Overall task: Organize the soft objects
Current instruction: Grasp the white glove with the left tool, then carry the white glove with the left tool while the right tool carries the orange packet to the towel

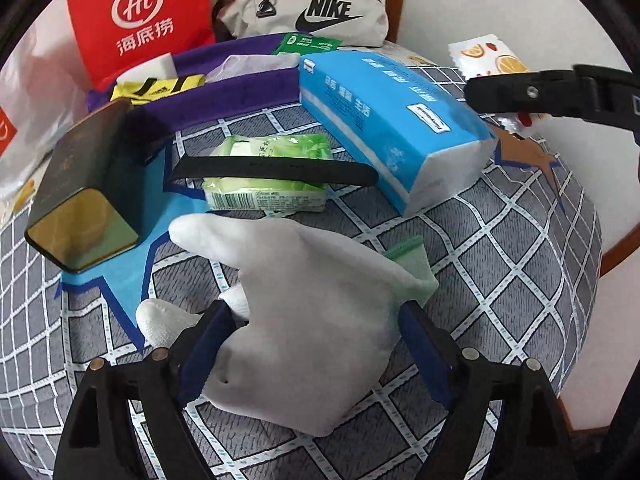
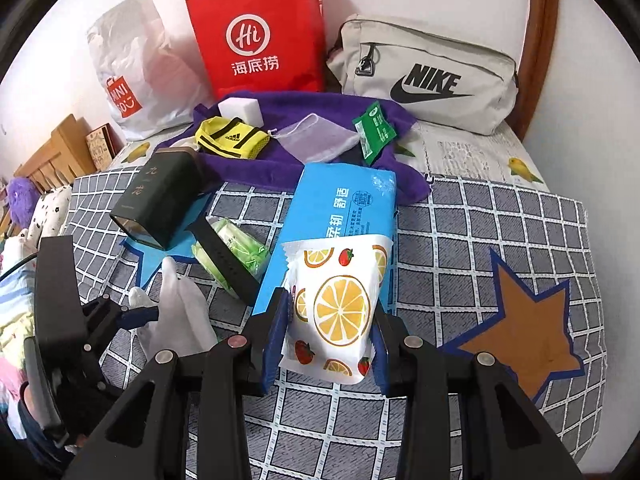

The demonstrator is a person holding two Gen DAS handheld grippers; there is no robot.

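My left gripper [image 1: 316, 316] is shut on a white glove [image 1: 296, 312] that lies on the checked bedspread; the glove also shows in the right wrist view [image 2: 180, 312]. My right gripper [image 2: 330, 320] is shut on a white wipes pack with orange slices and strawberries [image 2: 340, 304], held just above the bed; the pack shows in the left wrist view [image 1: 492, 58] at the upper right. A blue tissue pack [image 1: 392, 120] lies ahead, with a green tissue packet [image 1: 272, 172] under a black strap [image 1: 276, 170].
A dark tin box [image 1: 84, 188] lies at the left. Behind are a purple cloth [image 2: 304, 148] holding a yellow pouch [image 2: 232, 138], a mesh bag and a green sachet, then a red paper bag [image 2: 256, 32], a beige Nike pouch [image 2: 424, 76] and a white plastic bag [image 2: 136, 76].
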